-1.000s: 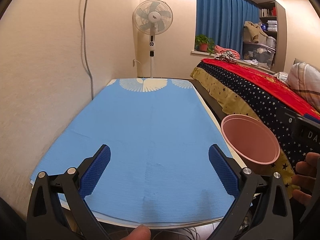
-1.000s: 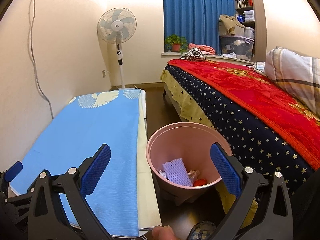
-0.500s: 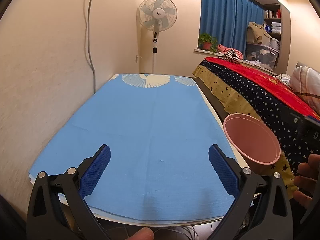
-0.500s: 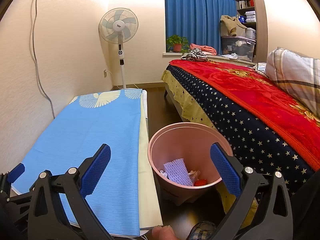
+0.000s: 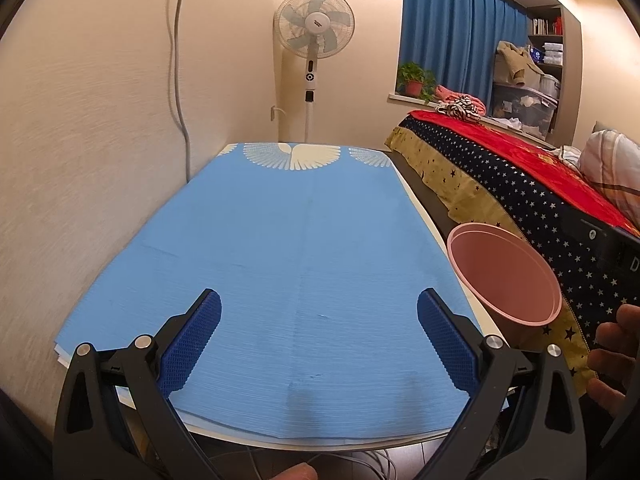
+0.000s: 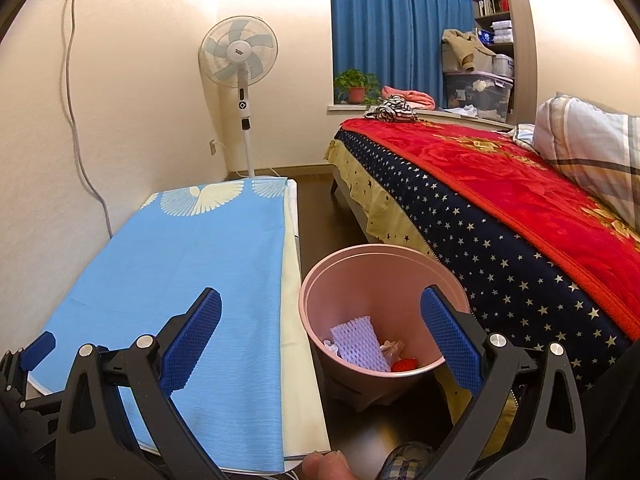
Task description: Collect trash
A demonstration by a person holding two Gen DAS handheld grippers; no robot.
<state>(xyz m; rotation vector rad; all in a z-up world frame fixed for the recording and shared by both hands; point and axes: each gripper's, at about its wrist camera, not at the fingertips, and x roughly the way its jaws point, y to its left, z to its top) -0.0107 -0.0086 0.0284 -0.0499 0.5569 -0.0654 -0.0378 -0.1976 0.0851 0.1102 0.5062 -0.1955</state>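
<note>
A pink bin stands on the floor between the table and the bed. Inside it lie a white foam net, a crumpled wrapper and a red scrap. My right gripper is open and empty, held above the near table edge and the bin. My left gripper is open and empty over the near end of the blue tablecloth. The bin's rim shows at the right in the left wrist view. I see no trash on the cloth.
The table stands against the left wall. A bed with a red and starred cover lies right of the bin. A standing fan is beyond the table's far end. A cable hangs down the wall.
Both grippers stay open and empty. The left wrist view has tilted up and drawn back slightly. The right gripper has barely moved.
</note>
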